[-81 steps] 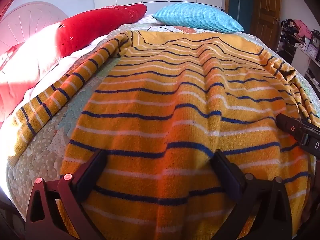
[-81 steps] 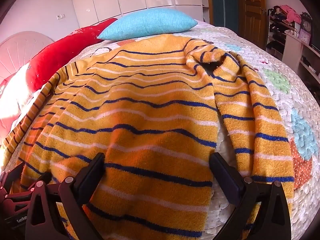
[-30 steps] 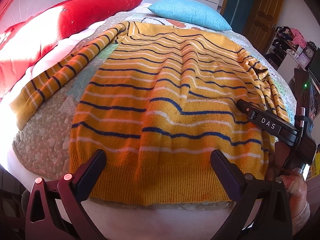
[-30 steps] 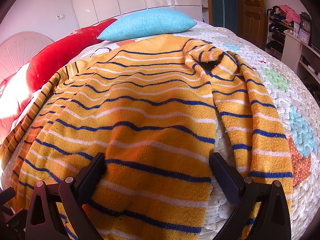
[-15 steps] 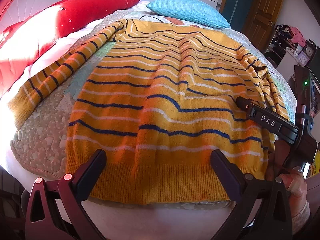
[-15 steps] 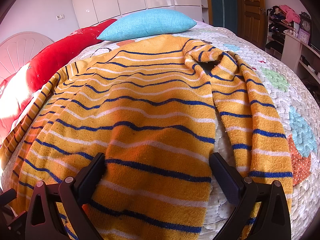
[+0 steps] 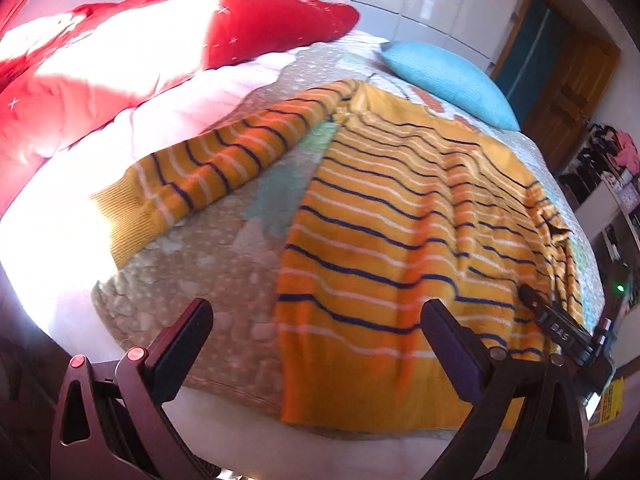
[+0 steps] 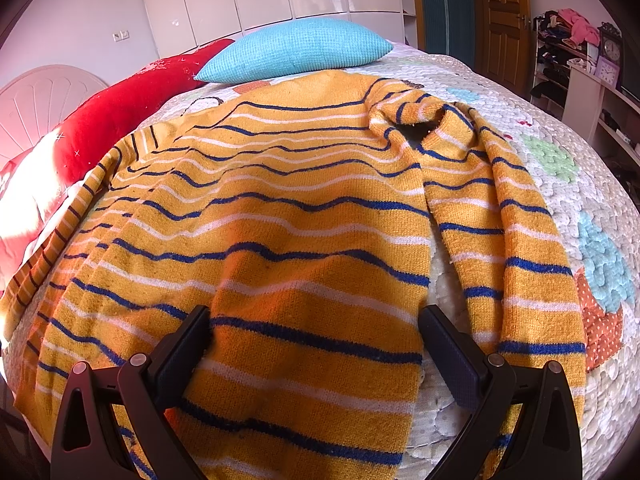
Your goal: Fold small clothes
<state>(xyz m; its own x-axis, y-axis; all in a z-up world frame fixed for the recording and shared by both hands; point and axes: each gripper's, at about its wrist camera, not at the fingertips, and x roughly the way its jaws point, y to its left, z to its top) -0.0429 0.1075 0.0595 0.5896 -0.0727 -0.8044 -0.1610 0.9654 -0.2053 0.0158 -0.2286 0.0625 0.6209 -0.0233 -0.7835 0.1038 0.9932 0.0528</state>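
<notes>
A yellow sweater (image 7: 400,220) with navy and white stripes lies spread flat on the bed, hem toward me. Its left sleeve (image 7: 200,176) stretches out to the left, cuff near the bed's edge. My left gripper (image 7: 320,344) is open and hovers at the hem's left corner, straddling the sweater's side edge and the bare quilt. My right gripper (image 8: 316,344) is open low over the sweater (image 8: 300,220) body by its right side edge. The right sleeve (image 8: 520,248) runs down beside it. The left wrist view shows the right gripper (image 7: 560,328) at the far right.
A patterned quilt (image 8: 560,160) covers the bed. A blue pillow (image 8: 296,50) and a red pillow (image 7: 180,28) lie at the head. A shelf unit (image 8: 580,64) with clothes and a clock, and a wooden door (image 8: 504,20), stand to the right.
My left gripper has swung left, so the hem's left corner and the left sleeve now sit ahead of it. The right gripper and the sweater have barely moved.
</notes>
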